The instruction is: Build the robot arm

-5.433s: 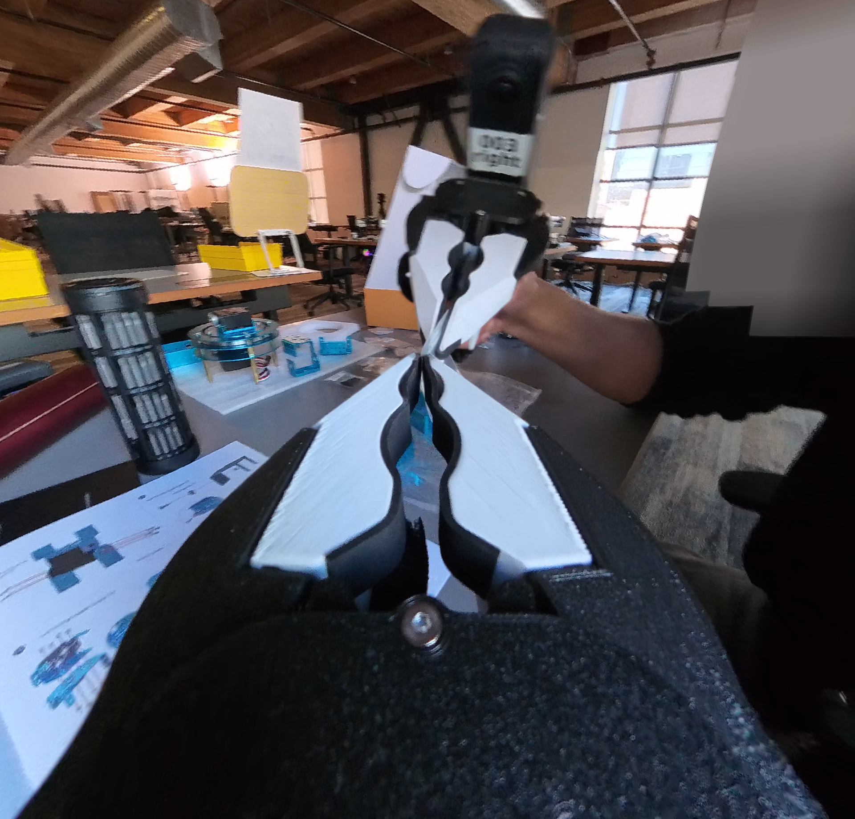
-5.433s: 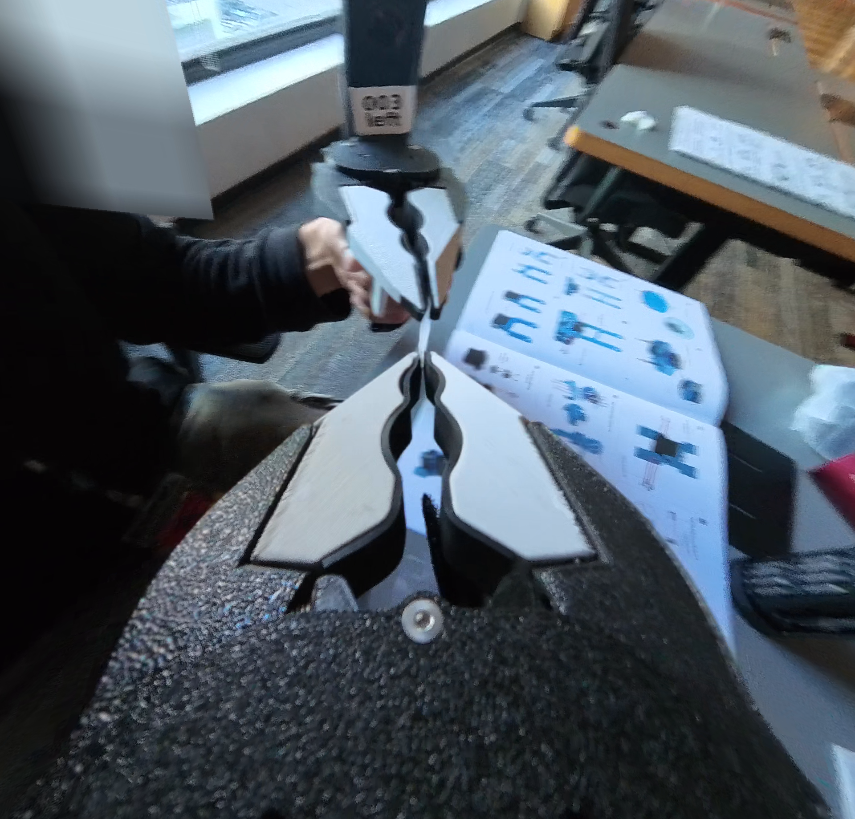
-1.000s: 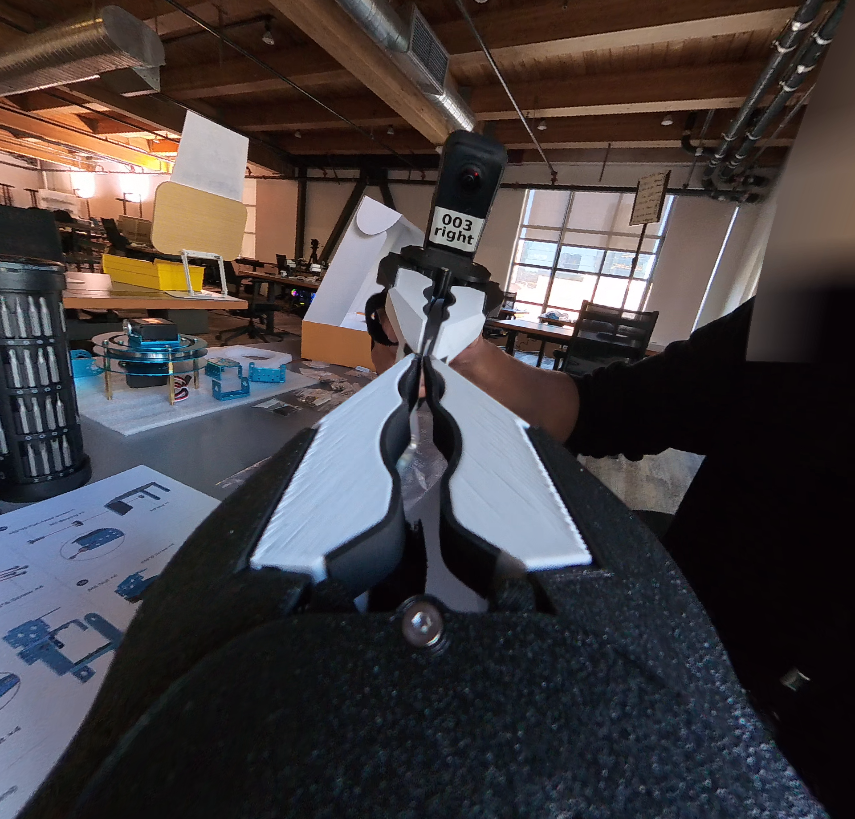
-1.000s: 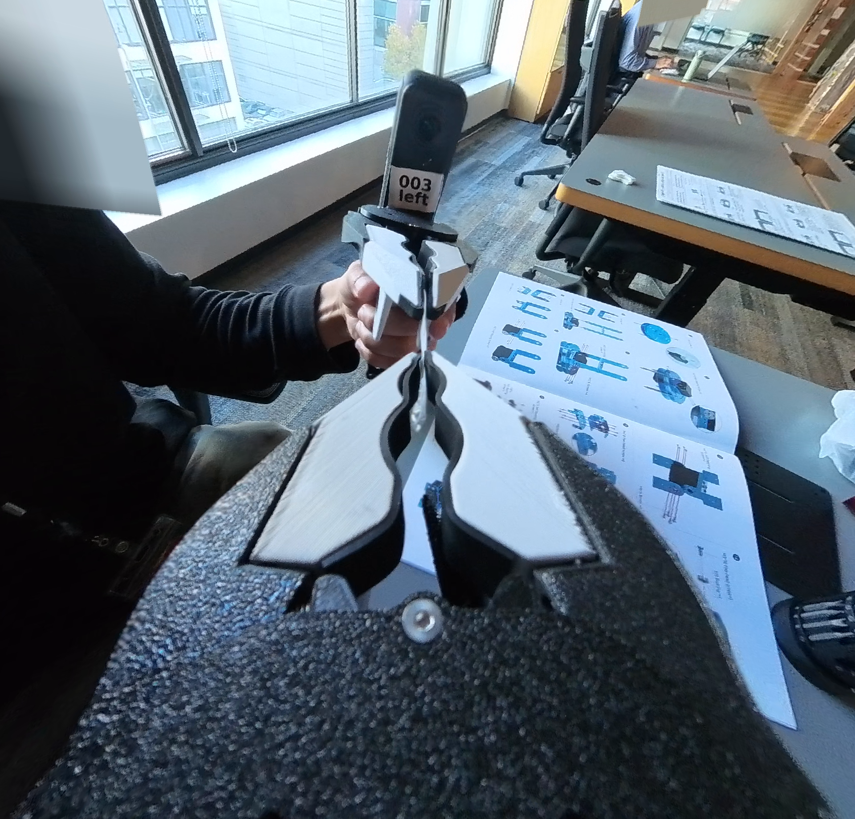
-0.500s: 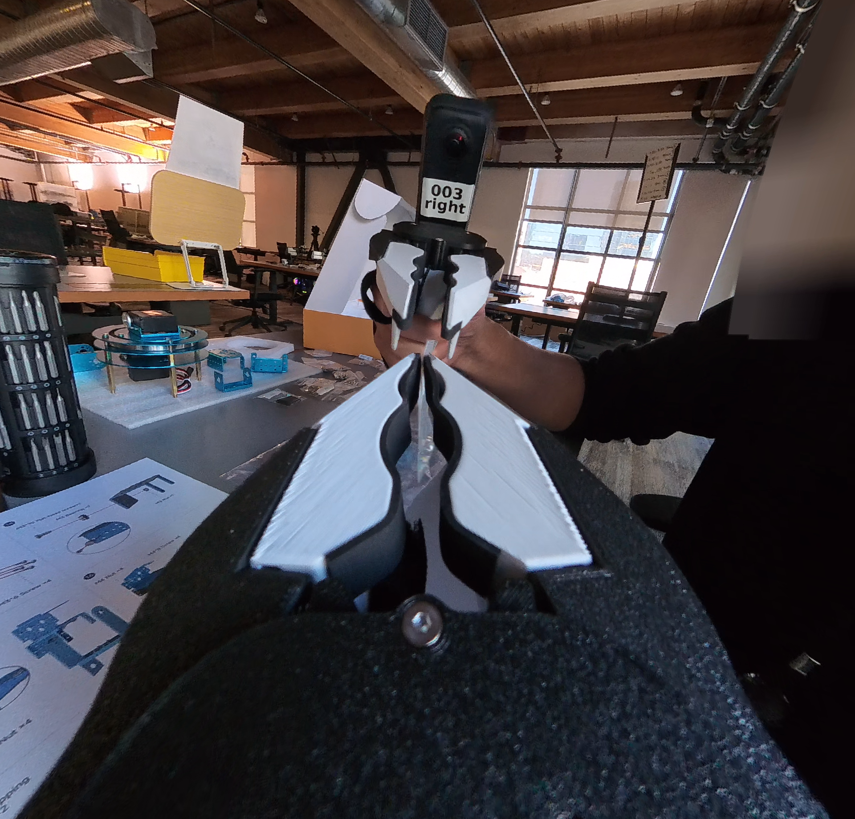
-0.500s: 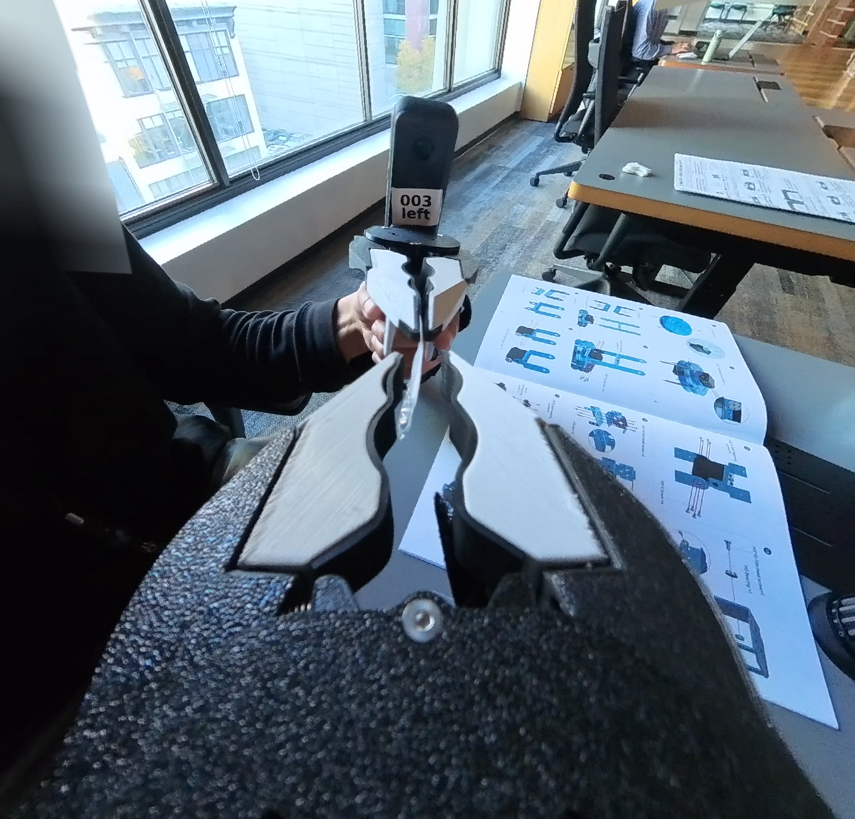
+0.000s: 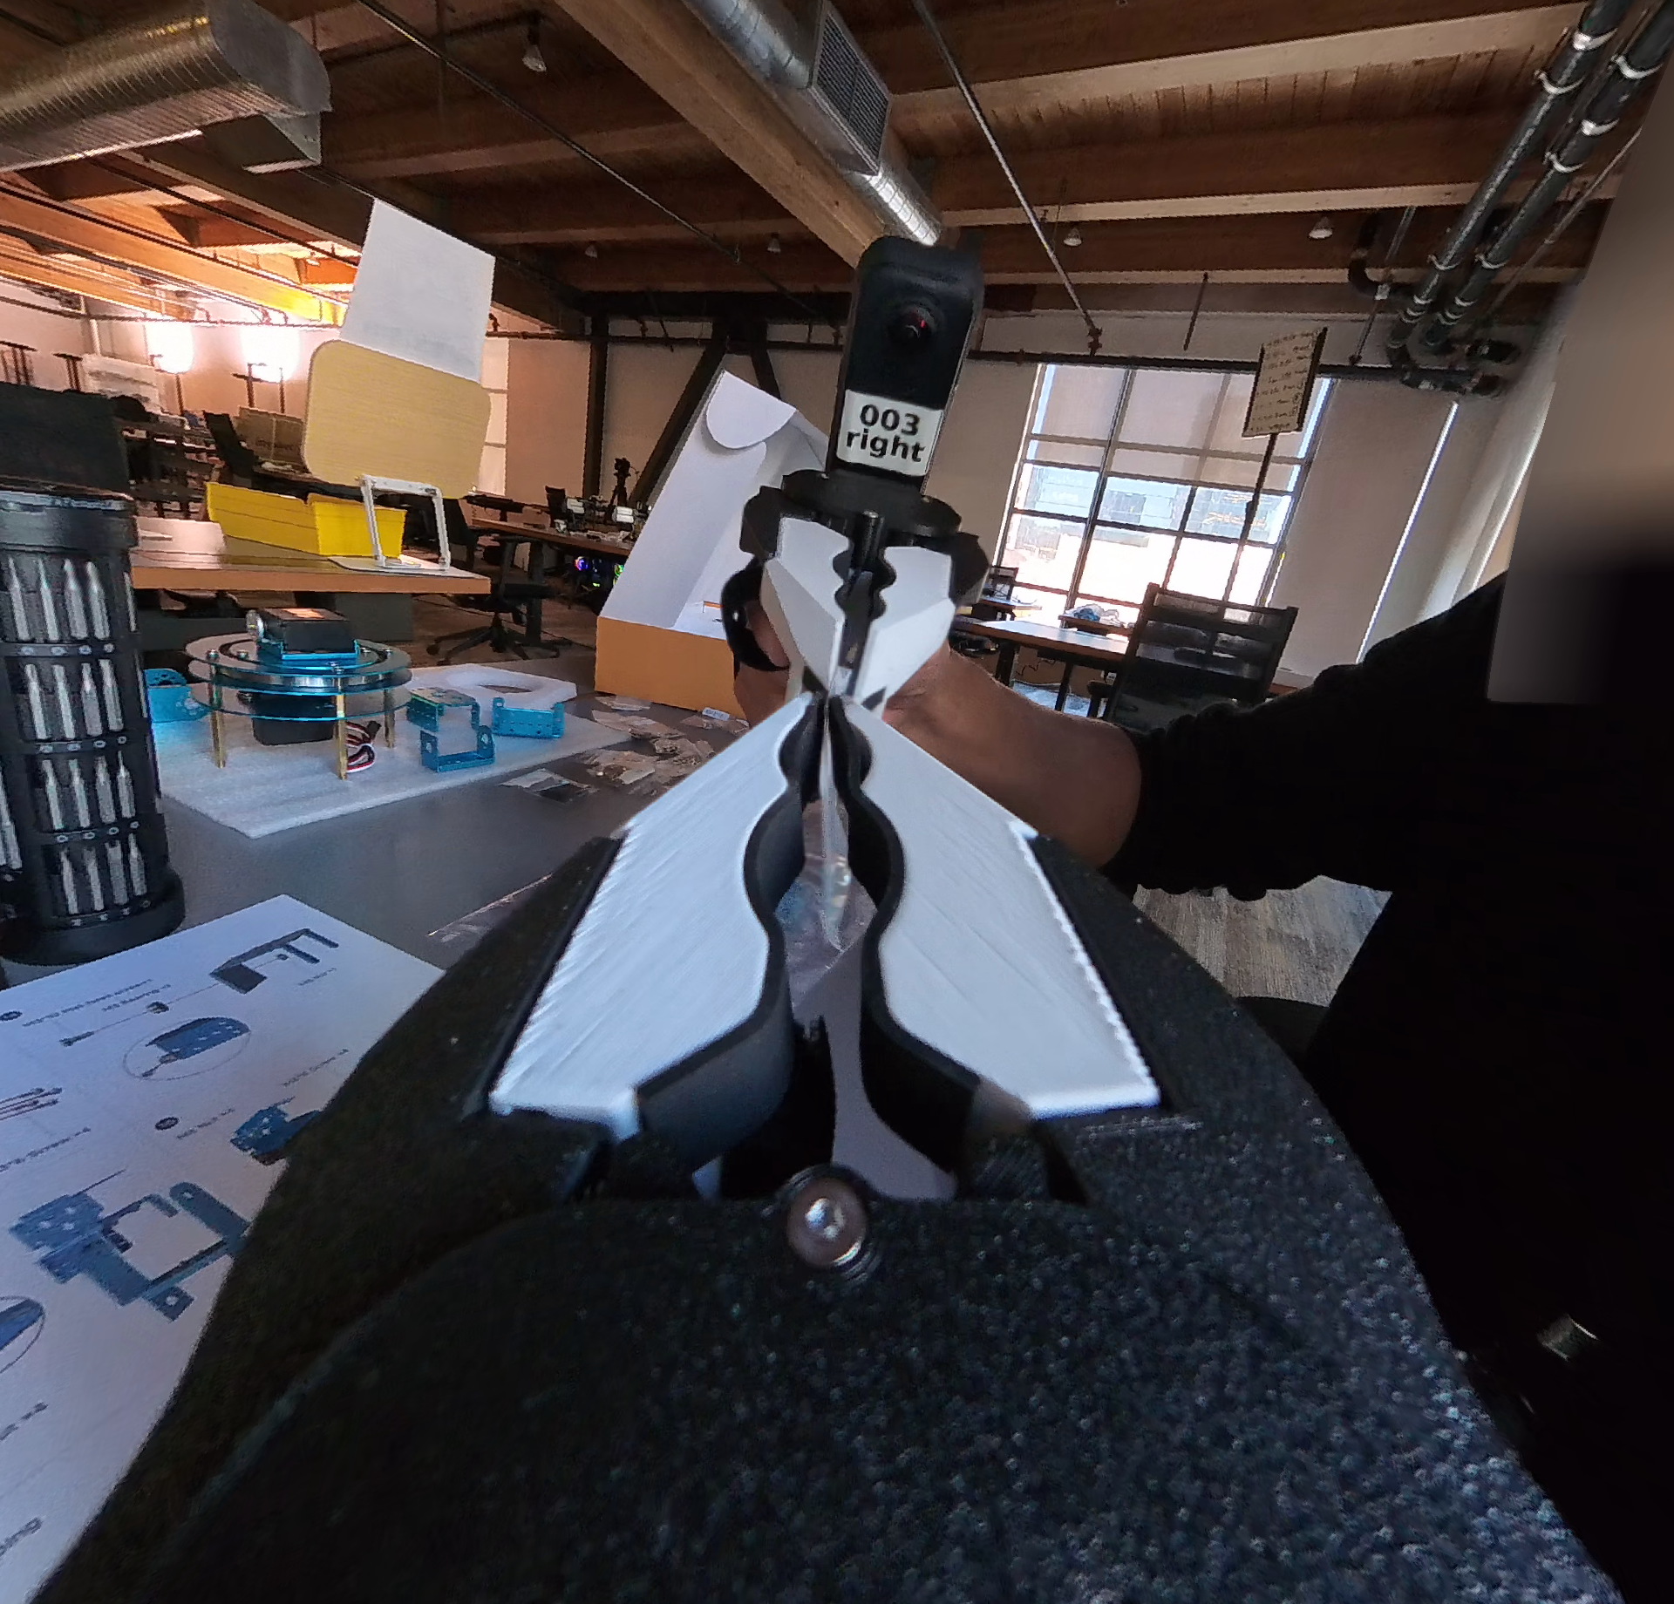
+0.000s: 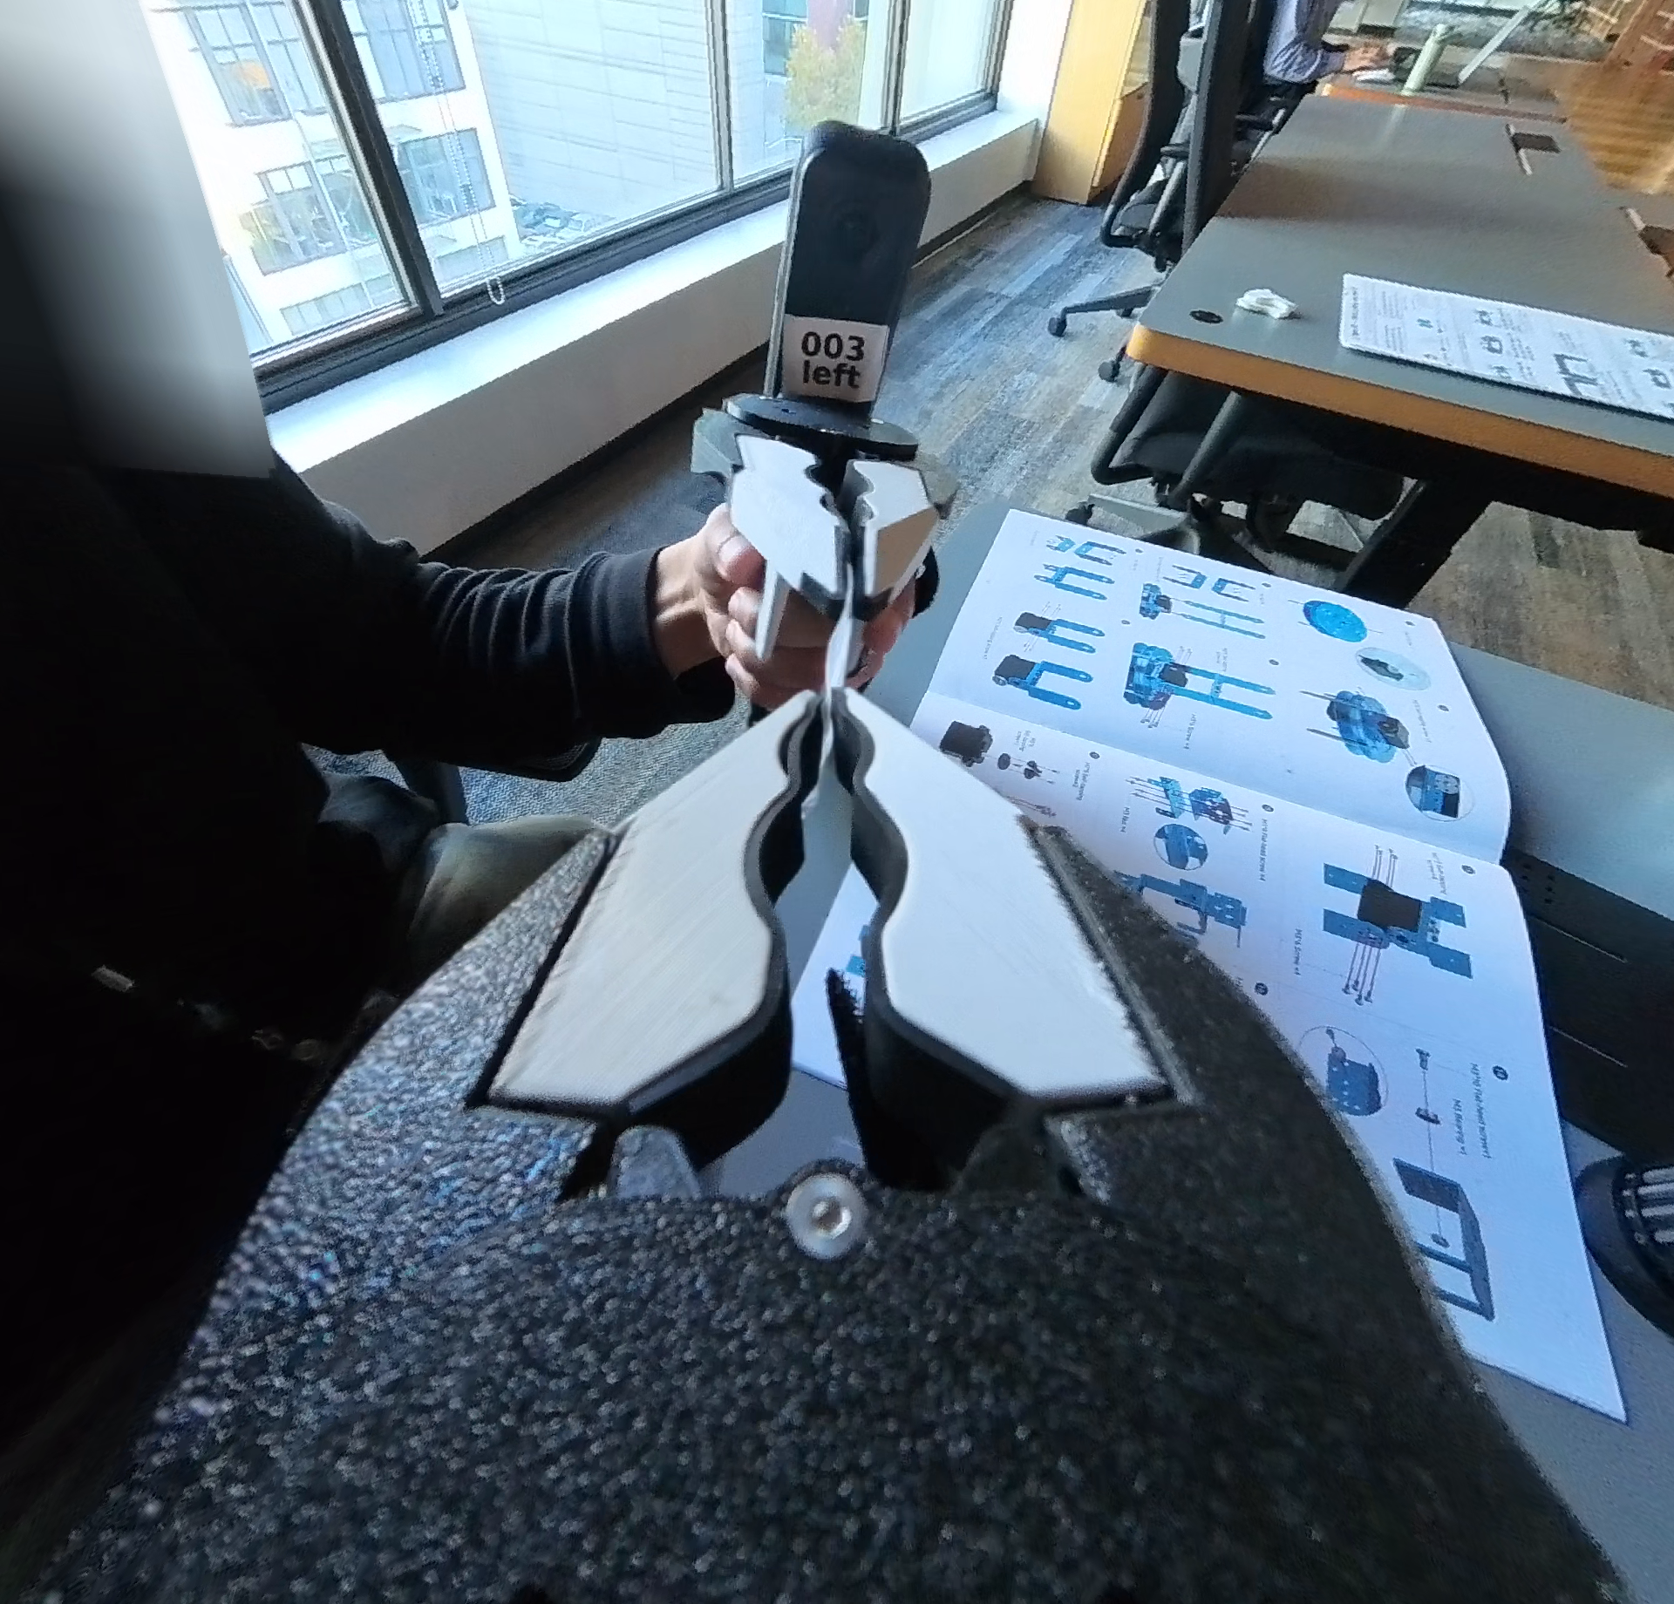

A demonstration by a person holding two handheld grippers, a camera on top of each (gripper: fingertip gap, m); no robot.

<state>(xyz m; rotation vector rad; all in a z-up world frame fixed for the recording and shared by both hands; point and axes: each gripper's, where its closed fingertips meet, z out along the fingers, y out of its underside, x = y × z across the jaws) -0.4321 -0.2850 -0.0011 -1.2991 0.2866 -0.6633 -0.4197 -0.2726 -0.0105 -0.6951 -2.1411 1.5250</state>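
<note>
Both claws, left claw and right claw, pinch 1 small clear plastic bag tip to tip above the tabletop's near edge; steady, opposed pulling suits it.

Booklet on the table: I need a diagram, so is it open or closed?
Open: the booklet lies spread flat, two printed pages showing either side of its fold.
</note>
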